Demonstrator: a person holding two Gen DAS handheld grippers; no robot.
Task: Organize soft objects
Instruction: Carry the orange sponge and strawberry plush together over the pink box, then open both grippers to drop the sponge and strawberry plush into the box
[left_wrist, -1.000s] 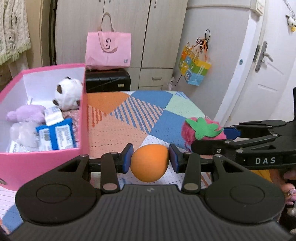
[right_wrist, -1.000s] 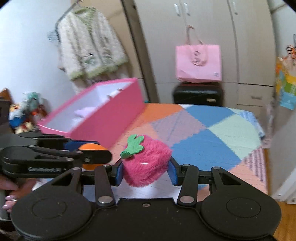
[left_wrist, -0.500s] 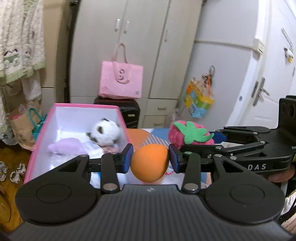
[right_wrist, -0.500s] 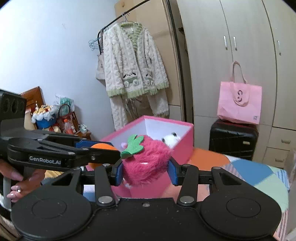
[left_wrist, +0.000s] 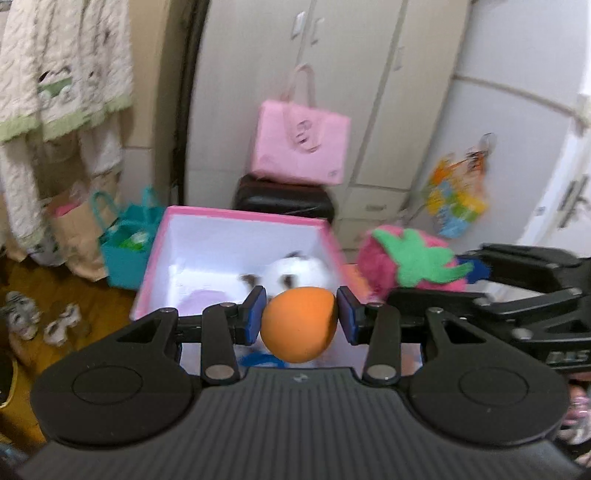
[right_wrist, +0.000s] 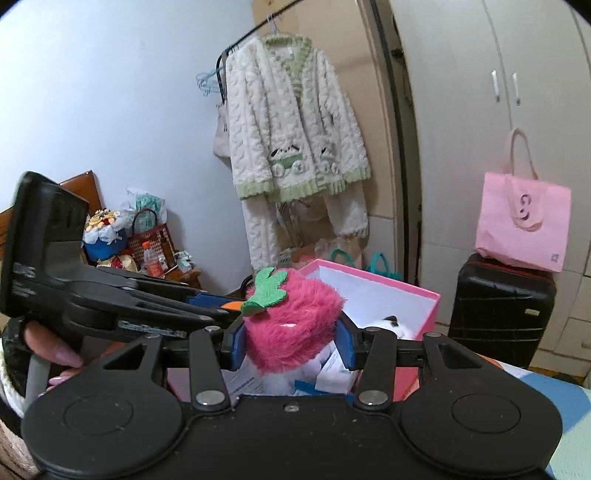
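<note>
My left gripper (left_wrist: 301, 319) is shut on an orange soft ball (left_wrist: 298, 324), held above the open pink box (left_wrist: 236, 216). A white and black plush (left_wrist: 295, 271) and a purple plush (left_wrist: 207, 299) lie inside the box. Beside it on the right, my right gripper (right_wrist: 291, 341) is shut on a fuzzy pink strawberry plush (right_wrist: 291, 321) with a green felt leaf. That strawberry plush (left_wrist: 402, 264) also shows in the left wrist view, over the box's right rim. In the right wrist view the left gripper (right_wrist: 207, 310) reaches in from the left, with a sliver of the orange ball (right_wrist: 233, 305) showing.
A pink tote bag (left_wrist: 301, 144) sits on a black suitcase (left_wrist: 284, 201) in front of wardrobe doors. A teal bag (left_wrist: 127, 243) stands left of the box. A white knitted cardigan (right_wrist: 291, 133) hangs on a rail. A hand (right_wrist: 55, 350) holds the left gripper's handle.
Both grippers have risen and swung left from the patchwork bedspread to above the pink box, each keeping its toy. The box now lies straight ahead.
</note>
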